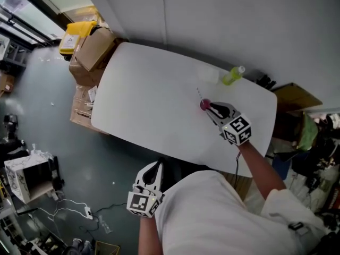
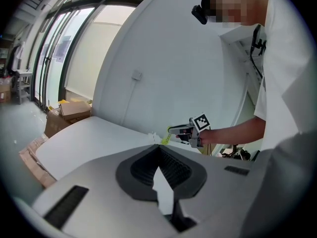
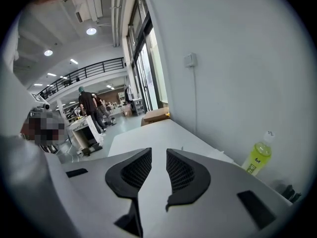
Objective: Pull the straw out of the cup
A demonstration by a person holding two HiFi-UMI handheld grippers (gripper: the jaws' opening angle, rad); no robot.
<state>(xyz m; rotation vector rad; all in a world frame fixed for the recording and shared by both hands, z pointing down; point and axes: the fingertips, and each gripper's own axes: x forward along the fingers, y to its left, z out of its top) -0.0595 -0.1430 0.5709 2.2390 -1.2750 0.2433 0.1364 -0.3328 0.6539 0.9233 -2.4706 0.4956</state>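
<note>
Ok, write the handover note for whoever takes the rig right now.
Right gripper: jaws apart, empty, tips low over the table.
Left gripper: jaws together, empty, off the table's near edge.
What looks like the straw, pink at one end, lies on the table at the right jaws.
The clear cup is beside the green bottle.
Done: straw appears out.
Left: confirm only.

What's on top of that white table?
A yellow-green bottle stands at the far edge, with a small pink thing by the right gripper. That gripper covers the table right beneath it.
</note>
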